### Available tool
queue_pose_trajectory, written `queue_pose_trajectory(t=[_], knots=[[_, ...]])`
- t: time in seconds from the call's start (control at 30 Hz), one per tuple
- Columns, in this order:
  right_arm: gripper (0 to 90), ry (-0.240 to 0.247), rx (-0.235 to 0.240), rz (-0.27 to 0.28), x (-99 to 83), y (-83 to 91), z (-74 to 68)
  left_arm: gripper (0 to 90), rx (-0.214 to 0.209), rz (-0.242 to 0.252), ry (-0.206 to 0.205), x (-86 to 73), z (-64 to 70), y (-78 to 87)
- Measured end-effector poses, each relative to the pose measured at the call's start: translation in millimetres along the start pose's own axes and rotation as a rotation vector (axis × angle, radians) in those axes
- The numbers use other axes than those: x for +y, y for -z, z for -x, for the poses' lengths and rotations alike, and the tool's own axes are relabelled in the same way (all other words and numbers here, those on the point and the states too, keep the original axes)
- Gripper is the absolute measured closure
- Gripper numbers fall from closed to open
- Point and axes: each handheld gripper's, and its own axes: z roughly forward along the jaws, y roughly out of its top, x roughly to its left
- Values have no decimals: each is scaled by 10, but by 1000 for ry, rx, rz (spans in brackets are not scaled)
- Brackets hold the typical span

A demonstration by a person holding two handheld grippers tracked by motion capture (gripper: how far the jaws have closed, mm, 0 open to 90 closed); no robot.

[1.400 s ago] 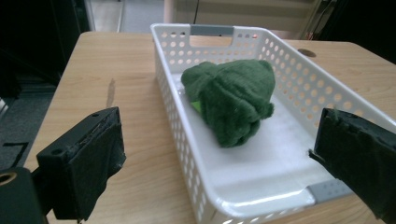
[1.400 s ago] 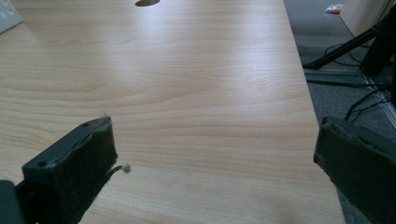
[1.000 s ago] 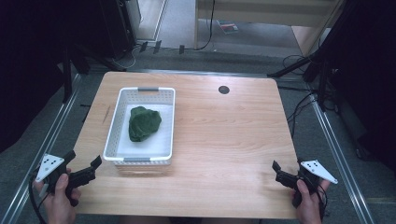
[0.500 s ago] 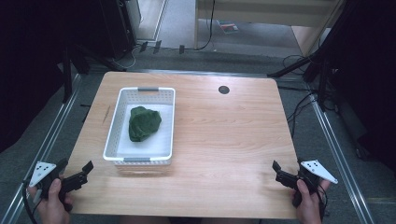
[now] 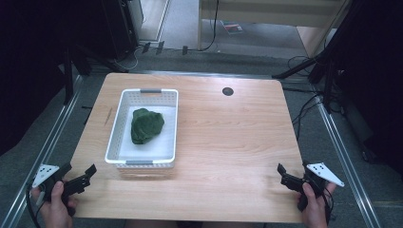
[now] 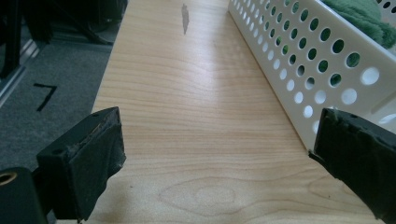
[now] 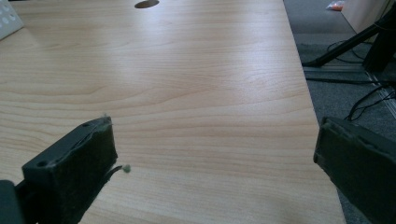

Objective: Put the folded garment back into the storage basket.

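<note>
Both the left gripper [image 5: 88, 173] and the right gripper [image 5: 283, 173] are gaping wide at the frame's bottom corners, flanking the white basket [image 5: 122, 121] cradling a green cloth [image 5: 146, 125].

One basket, one cloth, one table, two grippers of mine.

I count a single white perforated plastic basket [image 5: 145, 127] on one light wooden table [image 5: 228, 142], and inside the basket one dark green crumpled cloth [image 5: 146, 125], though from above I can't be sure it isn't two pieces bunched together. I hold two black two-jaw grippers, one per hand: my left gripper [image 5: 85, 173] and my right gripper [image 5: 284, 172], each with two jaws, so four jaws in all. The tabletop has one round dark hole [image 5: 228, 91] near its far edge and one short dark mark [image 6: 185, 17] on the wood beside the basket.
</note>
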Motion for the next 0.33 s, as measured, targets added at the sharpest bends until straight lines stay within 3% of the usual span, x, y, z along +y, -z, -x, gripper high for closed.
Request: queue_pose_trajectory(t=[0.33], knots=[[0,-1,-2,1,-1,1,1,25,-13,-13,-7,3,9,-9]])
